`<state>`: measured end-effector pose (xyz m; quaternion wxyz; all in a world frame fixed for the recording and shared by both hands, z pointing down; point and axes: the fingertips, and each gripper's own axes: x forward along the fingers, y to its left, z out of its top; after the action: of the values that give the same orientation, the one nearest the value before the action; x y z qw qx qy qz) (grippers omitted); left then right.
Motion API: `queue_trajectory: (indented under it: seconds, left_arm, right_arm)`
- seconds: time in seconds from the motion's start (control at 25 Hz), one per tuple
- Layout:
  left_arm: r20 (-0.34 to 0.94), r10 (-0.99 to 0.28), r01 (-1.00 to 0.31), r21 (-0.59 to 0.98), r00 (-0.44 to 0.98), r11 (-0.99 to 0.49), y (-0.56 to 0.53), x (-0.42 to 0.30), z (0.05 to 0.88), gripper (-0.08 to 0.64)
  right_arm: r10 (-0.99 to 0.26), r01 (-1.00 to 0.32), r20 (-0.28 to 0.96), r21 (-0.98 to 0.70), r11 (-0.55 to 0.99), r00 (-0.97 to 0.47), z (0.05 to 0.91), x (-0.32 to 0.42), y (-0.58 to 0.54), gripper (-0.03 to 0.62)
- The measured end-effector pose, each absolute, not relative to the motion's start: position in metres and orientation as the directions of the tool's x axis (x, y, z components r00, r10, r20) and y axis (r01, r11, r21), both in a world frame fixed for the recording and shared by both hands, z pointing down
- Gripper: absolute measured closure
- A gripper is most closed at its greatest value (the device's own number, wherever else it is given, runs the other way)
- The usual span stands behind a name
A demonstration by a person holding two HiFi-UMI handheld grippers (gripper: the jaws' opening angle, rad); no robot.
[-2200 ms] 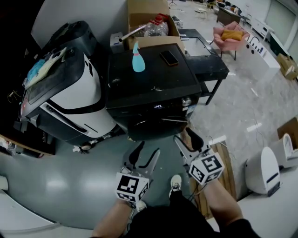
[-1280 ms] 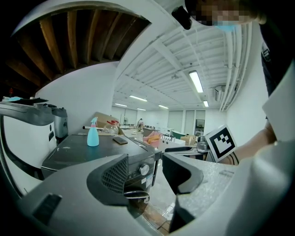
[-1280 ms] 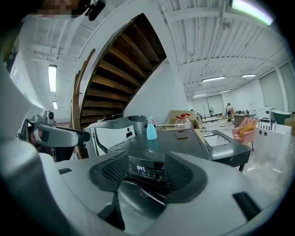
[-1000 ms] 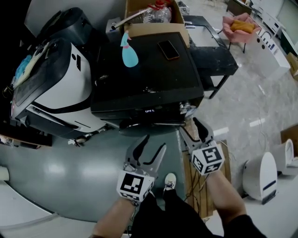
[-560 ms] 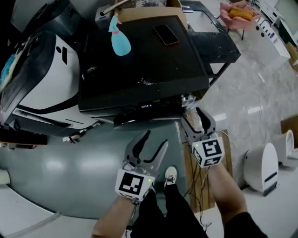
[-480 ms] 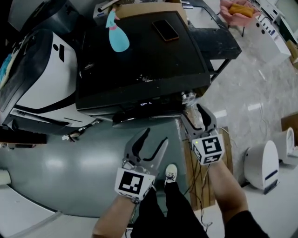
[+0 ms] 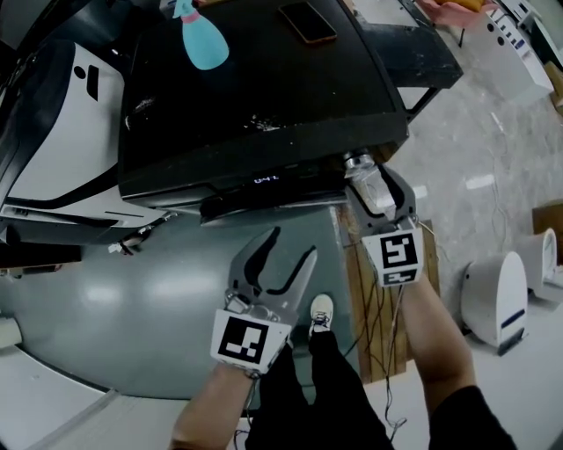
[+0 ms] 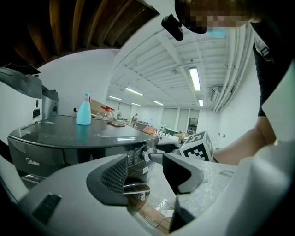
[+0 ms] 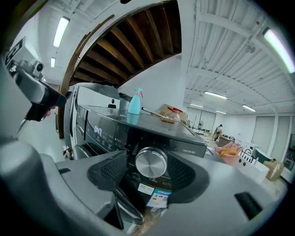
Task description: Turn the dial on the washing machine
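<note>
The black washing machine [image 7: 264, 97] fills the upper head view, its lit display [image 7: 264, 179] on the front panel. Its silver dial [image 7: 356, 163] sits at the panel's right end. My right gripper [image 7: 376, 189] reaches up to it. In the right gripper view the dial [image 9: 150, 162] stands between the two pads, with a thin gap on the left side; the jaws are opening. My left gripper [image 7: 286, 255] hangs lower, in front of the machine, open with nothing between its fingers [image 8: 115, 173].
A teal spray bottle [image 7: 201, 44] and a phone [image 7: 308, 22] lie on the machine's top. A white and black appliance [image 7: 62, 114] stands to the left. A wooden pallet [image 7: 369, 299] with cables lies under my right arm. A white device [image 7: 497, 303] sits on the floor at right.
The head view has closed in on the machine. My right gripper has moved forward until its jaws flank the dial. The left gripper has kept its place below the panel.
</note>
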<state>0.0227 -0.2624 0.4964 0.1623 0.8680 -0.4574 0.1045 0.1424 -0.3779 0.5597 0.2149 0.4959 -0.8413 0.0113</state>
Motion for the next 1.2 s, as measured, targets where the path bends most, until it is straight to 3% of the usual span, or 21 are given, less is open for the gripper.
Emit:
queue_trajectory:
  seconds: [0.48,0.8,1.0,1.2]
  left_arm:
    - [0.342,-0.756,-0.829,0.203,0.559,-0.521,-0.272,0.027,0.519,0.344]
    - [0.35,-0.75,-0.827,0.215,0.561,-0.519,-0.272,0.029,0.525,0.343]
    - [0.348,-0.749,-0.826,0.217,0.563,-0.52,-0.271,0.032,0.526,0.342]
    - [0.347,-0.748,-0.824,0.221,0.566,-0.521,-0.27,0.035,0.528,0.342]
  right_arm:
    - [-0.837,-0.789,0.37,0.324,0.523,-0.403,0.584,0.138,-0.398,0.318]
    - [-0.866,-0.819,0.317,0.313,0.481,-0.388,0.582,0.138,-0.406,0.327]
    - [-0.861,-0.869,0.319,0.172,0.464,-0.397,0.584,0.142,-0.406,0.328]
    - [-0.849,-0.897,0.289,-0.137,0.42,-0.442,0.588,0.15,-0.408,0.328]
